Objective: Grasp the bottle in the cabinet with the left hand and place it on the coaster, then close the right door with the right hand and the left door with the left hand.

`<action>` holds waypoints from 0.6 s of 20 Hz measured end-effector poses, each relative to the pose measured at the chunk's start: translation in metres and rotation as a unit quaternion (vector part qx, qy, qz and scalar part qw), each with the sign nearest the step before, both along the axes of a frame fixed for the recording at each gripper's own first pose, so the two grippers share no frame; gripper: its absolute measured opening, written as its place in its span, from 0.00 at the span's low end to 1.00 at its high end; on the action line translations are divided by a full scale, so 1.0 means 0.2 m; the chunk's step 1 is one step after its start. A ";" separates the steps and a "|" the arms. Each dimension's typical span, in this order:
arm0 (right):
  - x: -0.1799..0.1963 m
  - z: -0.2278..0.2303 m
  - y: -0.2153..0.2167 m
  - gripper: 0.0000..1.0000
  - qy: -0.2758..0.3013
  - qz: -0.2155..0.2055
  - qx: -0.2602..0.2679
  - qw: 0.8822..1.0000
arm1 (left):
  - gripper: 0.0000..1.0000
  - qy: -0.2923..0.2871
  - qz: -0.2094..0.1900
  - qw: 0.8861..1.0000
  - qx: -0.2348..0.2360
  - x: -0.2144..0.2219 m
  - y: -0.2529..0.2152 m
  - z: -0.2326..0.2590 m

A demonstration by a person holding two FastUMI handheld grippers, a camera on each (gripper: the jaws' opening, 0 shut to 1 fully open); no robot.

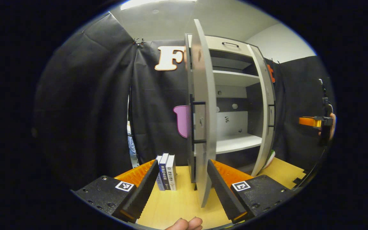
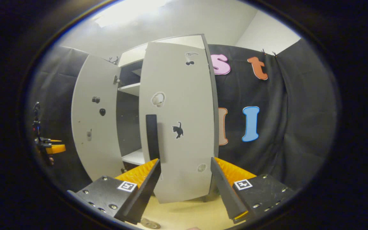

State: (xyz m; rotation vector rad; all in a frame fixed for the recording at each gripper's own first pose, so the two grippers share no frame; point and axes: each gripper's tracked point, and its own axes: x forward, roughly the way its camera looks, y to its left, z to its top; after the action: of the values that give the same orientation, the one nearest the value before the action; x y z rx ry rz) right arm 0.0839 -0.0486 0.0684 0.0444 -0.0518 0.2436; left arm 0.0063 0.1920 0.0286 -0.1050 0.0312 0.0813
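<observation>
The bottle and the coaster are not something I can make out: the shelves that are showing in the tall white wooden cabinet [image 1: 235, 95] are lying bare, and the left door is hiding part of the interior in the left gripper view. A round metallic disc [image 2: 149, 223] is peeking out at six o'clock in the right gripper view, cut off by the edge, and what it is I cannot tell.

In the left gripper view the left gripper [image 1: 184, 188] is pointing forward with its jaws spread wide and gripping nothing. The left white cabinet door [image 1: 203, 121] with its black bar handle [image 1: 198, 123] is standing edge-on between the fingers, its lower edge dipping into the gap, though contact is not clear. At six o'clock a fingertip of the holding hand [image 1: 185, 224] is poking in, mostly cropped. A small row of upright white and blue books [image 1: 166, 172] is standing on the pale yellow wooden tabletop [image 1: 177, 204] at about seven o'clock of the door. At three o'clock the other gripper [image 1: 315, 122] is hovering in a hand, too far off to judge.

The right gripper view is showing the right white cabinet door [image 2: 180, 121] face-on, with small dark stickers and a black vertical handle [image 2: 152, 137]. The right gripper [image 2: 185, 188] is aiming at it, fingers parted widely around its lower portion, nothing clamped. The left door is swinging open at ten o'clock, and the left gripper is appearing small at nine o'clock.
</observation>
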 end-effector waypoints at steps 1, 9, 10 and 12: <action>-0.06 -0.03 0.00 0.95 0.004 0.000 -0.002 1.000 | 0.95 0.005 0.008 1.000 -0.004 0.02 0.05 0.00; -0.52 -0.10 0.10 0.95 -0.014 0.053 -0.008 0.998 | 0.96 0.020 0.067 0.997 -0.031 0.24 0.34 0.05; -0.55 -0.13 0.10 0.95 -0.011 0.054 -0.011 0.998 | 0.96 0.014 0.069 0.997 -0.026 0.26 0.34 0.09; -0.61 -0.15 0.08 0.95 -0.010 0.061 -0.019 0.998 | 0.96 -0.001 0.071 0.997 -0.013 0.30 0.33 0.18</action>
State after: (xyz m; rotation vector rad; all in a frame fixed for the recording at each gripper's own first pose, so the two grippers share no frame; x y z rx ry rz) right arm -0.0386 -0.0326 0.0379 0.0067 -0.0653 0.3671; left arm 0.0658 0.2588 0.0640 -0.1338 0.0228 0.2223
